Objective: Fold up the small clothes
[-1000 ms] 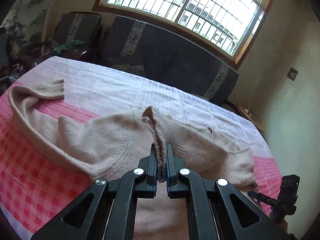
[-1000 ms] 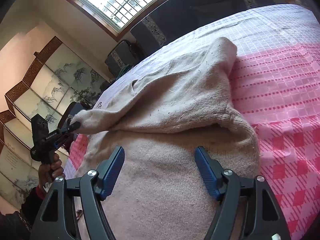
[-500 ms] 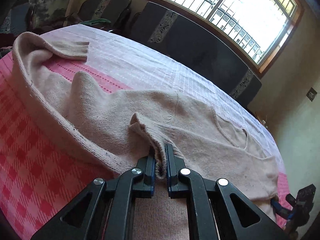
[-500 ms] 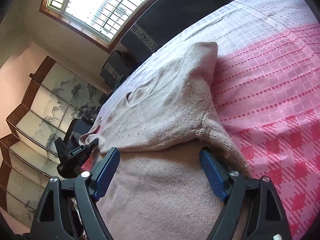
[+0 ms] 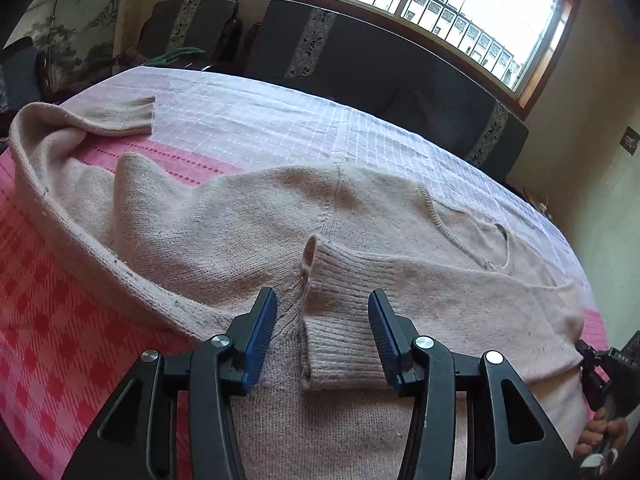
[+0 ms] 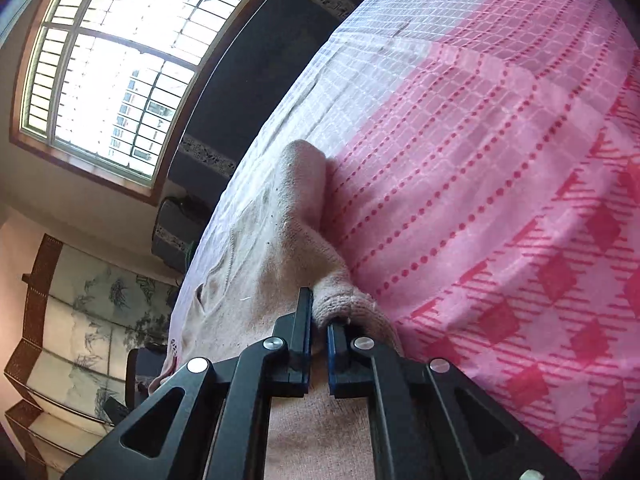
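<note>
Pink checked tablecloth (image 5: pixel 60 320), sweater (image 5: pixel 240 240) cuff (image 5: pixel 340 320) newly freed from left hand-held gripper (image 5: pixel 322 336) (now wide), right hand-held gripper (image 6: pixel 319 330) newly pinching its edge.

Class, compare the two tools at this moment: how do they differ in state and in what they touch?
The left tool is open, its pads either side of a ribbed cuff without gripping; the right tool is shut on the sweater's edge. The left looks over the sweater's body; the right sits at its side by the pink cloth. Both are black with blue pads.

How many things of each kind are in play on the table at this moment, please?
Beige sweater: 1
Pink patterned tablecloth: 1
Gripper: 2, left gripper open, right gripper shut on the sweater
Total: 4
</note>
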Available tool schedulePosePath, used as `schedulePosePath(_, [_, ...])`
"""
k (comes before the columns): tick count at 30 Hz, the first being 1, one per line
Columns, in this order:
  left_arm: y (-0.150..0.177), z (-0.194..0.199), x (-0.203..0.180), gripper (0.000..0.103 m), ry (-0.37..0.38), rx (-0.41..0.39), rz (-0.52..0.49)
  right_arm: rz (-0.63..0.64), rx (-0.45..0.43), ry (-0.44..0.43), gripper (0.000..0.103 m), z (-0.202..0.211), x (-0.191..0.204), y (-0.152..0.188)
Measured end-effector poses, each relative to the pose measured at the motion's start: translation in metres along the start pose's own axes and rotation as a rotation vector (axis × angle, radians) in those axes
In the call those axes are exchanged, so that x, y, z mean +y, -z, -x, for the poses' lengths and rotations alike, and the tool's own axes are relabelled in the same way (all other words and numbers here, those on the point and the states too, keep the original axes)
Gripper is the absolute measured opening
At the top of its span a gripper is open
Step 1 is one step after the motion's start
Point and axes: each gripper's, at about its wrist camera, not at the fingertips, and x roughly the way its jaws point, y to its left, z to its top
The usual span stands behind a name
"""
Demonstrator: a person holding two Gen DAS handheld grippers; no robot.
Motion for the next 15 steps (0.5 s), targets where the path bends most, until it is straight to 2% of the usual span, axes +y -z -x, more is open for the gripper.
schedulePosePath(2, [0.0,-0.001,-0.003,0.05,-0.017,0.002,-0.014,0.017,0.093,-0.083,0.009,-0.013,0.002,-0.001])
schedulePosePath(3, [0.0,-0.001,-0.003,0.05,-0.019,0.003,-0.014,0.034,0.125,-0.086,0.009,-0.017,0.005,-0.002])
schedulePosePath(8, [-0.001,-0.001,0.0,0.049,-0.024,-0.003,0.002,0.036,0.154,-0.03,0.013,0.001,0.005,0.002])
schedulePosePath(9, [-0.002,-0.001,0.0,0.049,-0.024,-0.003,0.002,0.048,0.154,-0.021,0.017,0.011,0.007,0.004])
schedulePosePath(10, [-0.002,-0.001,0.0,0.049,-0.026,-0.003,0.002,0.095,0.137,-0.003,0.017,0.022,0.012,0.005])
schedulePosePath(13, [-0.001,0.0,0.0,0.049,-0.04,-0.009,-0.003,0.355,0.044,0.125,0.017,0.041,0.05,-0.008])
schedulePosePath(15, [-0.001,0.002,0.0,0.049,-0.048,-0.018,0.001,0.474,0.031,0.143,0.017,0.031,0.073,-0.022])
